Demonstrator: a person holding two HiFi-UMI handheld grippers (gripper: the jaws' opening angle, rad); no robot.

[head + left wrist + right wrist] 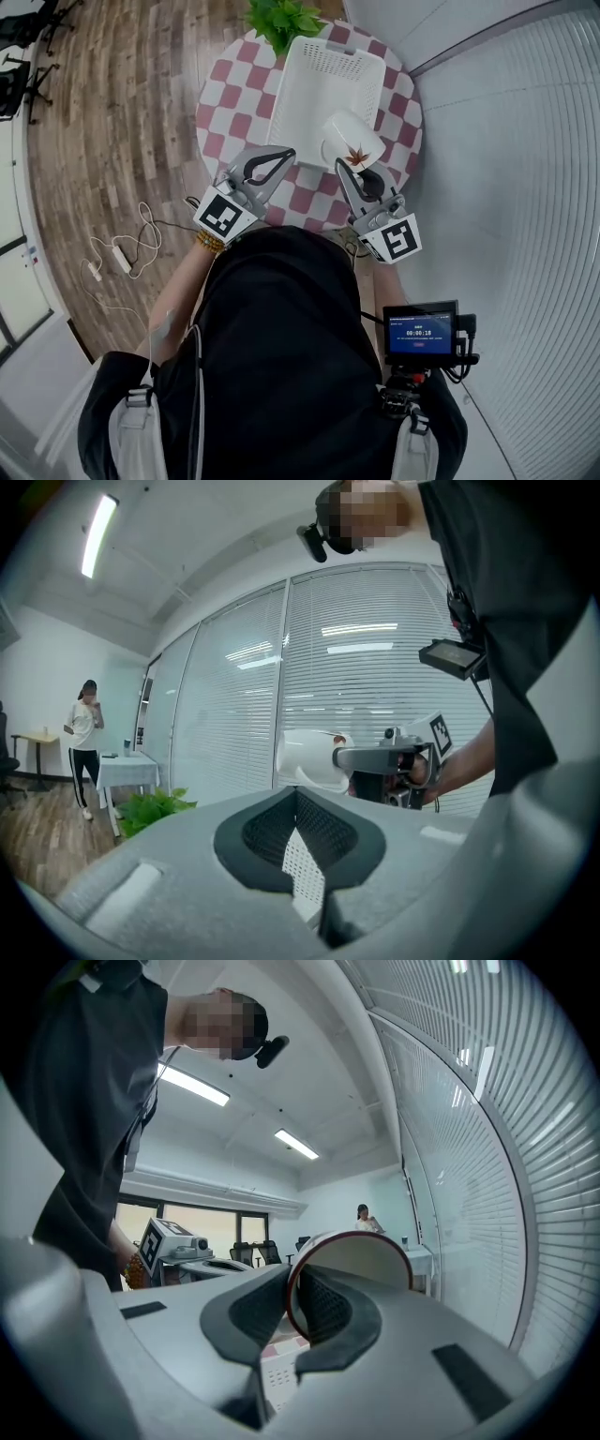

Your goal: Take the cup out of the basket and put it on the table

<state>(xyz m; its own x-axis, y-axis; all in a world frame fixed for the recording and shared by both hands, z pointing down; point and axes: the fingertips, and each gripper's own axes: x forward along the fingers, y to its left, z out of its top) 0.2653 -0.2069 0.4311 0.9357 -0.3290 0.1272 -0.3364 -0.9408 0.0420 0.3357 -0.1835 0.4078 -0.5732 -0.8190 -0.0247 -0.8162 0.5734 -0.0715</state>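
Observation:
A white cup with a red maple leaf print lies on its side in the air, over the near right corner of the white mesh basket. My right gripper is shut on the cup's rim; in the right gripper view the rim runs between the dark pads. My left gripper hovers at the basket's near left edge, shut with nothing in it. The left gripper view shows the cup and the right gripper straight ahead, with basket mesh seen through the gap below the left gripper's touching tips.
The basket stands on a small round table with a red and white checked cloth. A green plant sits at the table's far edge. A curved wall with blinds rises on the right. A cable lies on the wooden floor at left.

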